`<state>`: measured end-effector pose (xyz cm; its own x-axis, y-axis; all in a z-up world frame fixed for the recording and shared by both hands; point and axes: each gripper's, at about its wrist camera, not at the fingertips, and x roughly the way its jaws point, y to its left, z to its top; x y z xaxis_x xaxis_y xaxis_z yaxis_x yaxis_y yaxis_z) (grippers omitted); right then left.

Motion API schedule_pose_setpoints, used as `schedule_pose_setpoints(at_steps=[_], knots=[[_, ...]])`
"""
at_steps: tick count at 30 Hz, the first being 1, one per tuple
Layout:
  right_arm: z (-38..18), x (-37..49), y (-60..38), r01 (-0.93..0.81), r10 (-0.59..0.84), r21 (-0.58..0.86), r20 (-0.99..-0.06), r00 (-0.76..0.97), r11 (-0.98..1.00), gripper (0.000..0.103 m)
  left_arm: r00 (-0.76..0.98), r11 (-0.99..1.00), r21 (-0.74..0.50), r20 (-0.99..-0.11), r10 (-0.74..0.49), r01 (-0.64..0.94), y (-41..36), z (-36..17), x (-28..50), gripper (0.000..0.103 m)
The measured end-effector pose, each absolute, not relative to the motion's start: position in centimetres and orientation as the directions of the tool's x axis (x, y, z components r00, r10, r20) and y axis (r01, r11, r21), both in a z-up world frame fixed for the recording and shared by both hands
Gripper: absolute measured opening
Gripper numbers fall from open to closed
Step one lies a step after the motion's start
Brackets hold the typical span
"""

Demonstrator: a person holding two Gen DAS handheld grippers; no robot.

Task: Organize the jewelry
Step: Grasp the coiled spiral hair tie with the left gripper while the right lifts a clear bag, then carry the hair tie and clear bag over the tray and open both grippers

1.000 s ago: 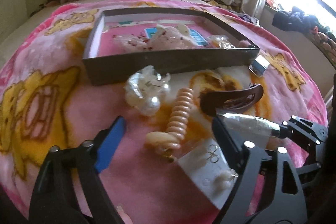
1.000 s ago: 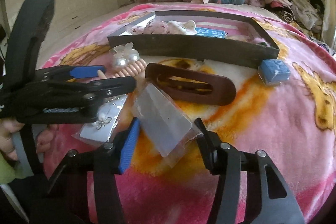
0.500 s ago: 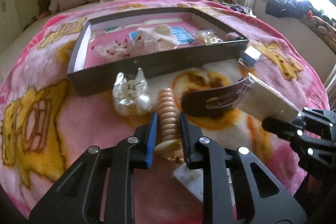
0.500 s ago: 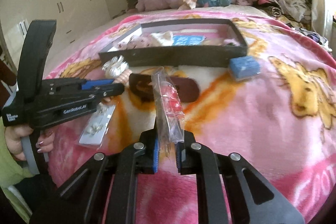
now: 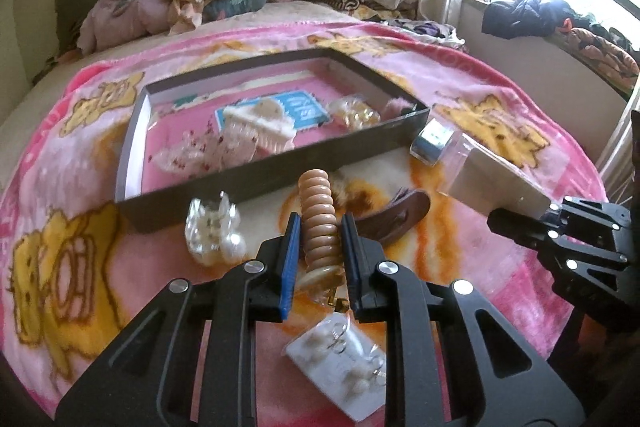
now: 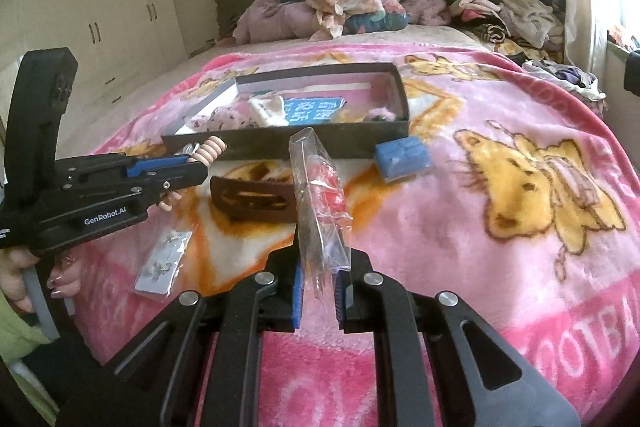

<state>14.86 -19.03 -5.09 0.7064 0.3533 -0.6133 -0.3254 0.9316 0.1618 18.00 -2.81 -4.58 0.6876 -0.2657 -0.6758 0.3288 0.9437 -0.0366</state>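
My left gripper [image 5: 320, 233] is shut on a beige spiral hair coil [image 5: 318, 211] and holds it just above the pink blanket, in front of the dark open box [image 5: 280, 173]. In the right wrist view my right gripper [image 6: 320, 269] is shut on a clear plastic packet [image 6: 318, 183] with red pieces inside, standing upright between the pads. The box [image 6: 360, 141] holds a white comb clip, a blue card and other bagged pieces. The left gripper [image 6: 200, 167] with the coil shows at the left, a hand on its handle.
On the blanket lie a brown oval hair clip [image 5: 404, 215], a clear pearl clip [image 5: 212, 231], an earring card [image 5: 344, 359] and a small blue box [image 6: 402, 157]. Piled clothes lie at the bed's far end. Wardrobes stand left, a window right.
Both grippers went from open to shut: the left closed on the spiral coil, the right on the clear packet. Both then rose off the blanket with their things.
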Motion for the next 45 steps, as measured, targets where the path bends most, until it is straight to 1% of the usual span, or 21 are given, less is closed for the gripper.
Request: schedule_pose_setpoints(at_steps=[11,26,32,45], knots=[[-3.4,16.0,-20.4,-0.279,0.310,0.148,-0.603,0.736,0.949,0.012,0.708,0.934,-0.053,-0.637,-0.304,0.353,-3.8,-2.4,19.7,0.013],[-1.6,18.1,-19.9,-0.277,0.313,0.152,-0.582,0.751,0.949,0.012,0.729,0.935,-0.076,-0.605,-0.318,0.345,-3.8,-0.6,21.7,0.013],[-1.2,19.3,-19.3,-0.301,0.337,0.161,-0.569,0.750,0.940,0.012,0.734,0.943,-0.095,-0.605,-0.309,0.318,-3.4,-0.8,22.6,0.013],[-1.5,23.8,-17.3,-0.340,0.369,0.164,-0.583,0.724,0.926,0.012,0.749,0.963,-0.119,-0.608,-0.262,0.240,-0.5,-1.2,26.0,0.013]])
